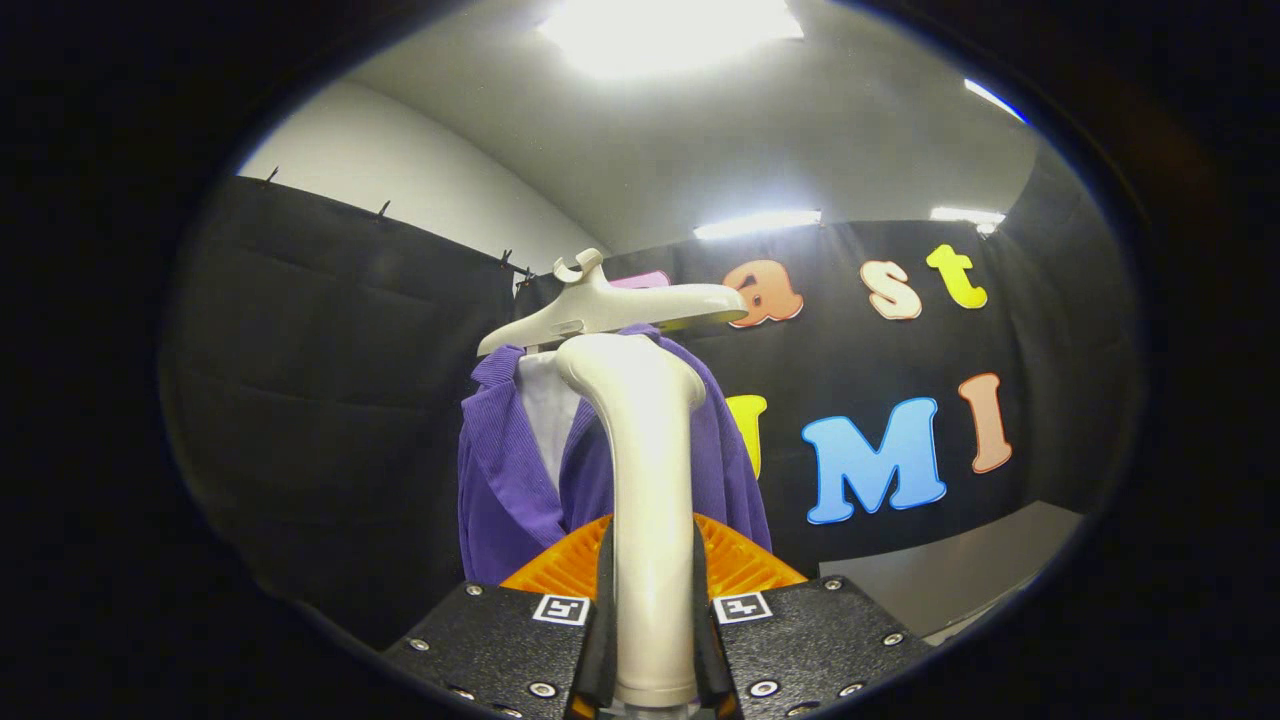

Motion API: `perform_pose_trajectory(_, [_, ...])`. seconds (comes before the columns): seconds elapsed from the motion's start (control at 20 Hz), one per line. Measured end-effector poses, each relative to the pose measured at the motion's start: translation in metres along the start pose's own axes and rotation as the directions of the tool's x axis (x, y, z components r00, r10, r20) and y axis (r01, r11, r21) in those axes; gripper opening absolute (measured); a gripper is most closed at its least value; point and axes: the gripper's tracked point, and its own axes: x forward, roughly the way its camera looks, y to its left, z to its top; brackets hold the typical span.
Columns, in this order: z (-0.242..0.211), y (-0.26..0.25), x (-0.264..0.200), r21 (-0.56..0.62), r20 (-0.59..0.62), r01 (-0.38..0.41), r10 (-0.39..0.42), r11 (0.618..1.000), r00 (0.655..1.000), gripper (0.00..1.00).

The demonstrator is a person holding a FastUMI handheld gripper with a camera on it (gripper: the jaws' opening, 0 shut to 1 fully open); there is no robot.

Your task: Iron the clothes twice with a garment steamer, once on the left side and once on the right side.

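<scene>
Honestly, hand-held gripper (654, 640) is clamped tight on the steamer (645, 480) handle, but that smooth handle could twist off-line near the purple jacket (510, 470).

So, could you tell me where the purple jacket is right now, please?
In the gripper view the purple jacket hangs on a hanger against the black cloth wall, just beyond the steamer that the tongs grip between their fingers.

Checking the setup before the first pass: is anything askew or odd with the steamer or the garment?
Nothing stands out. The gripper has both fingers pressed on the steamer's handle, which stands upright between them. Beyond it the purple jacket hangs on its hanger, open at the front over a white lining.
</scene>
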Motion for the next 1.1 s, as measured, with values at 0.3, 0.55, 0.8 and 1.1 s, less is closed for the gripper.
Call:
perform_pose_trajectory(0.3, [-0.009,-0.004,0.032,-0.026,0.006,0.100,-0.099,0.995,0.995,0.30])
perform_pose_trajectory(0.55, [-0.024,-0.005,0.038,-0.064,0.022,0.141,-0.140,0.988,0.990,0.31])
perform_pose_trajectory(0.8, [-0.055,-0.017,0.031,-0.034,-0.023,0.166,-0.167,0.985,0.986,0.31])
perform_pose_trajectory(1.1, [-0.079,-0.021,0.020,-0.042,-0.067,0.168,-0.171,0.985,0.983,0.31])
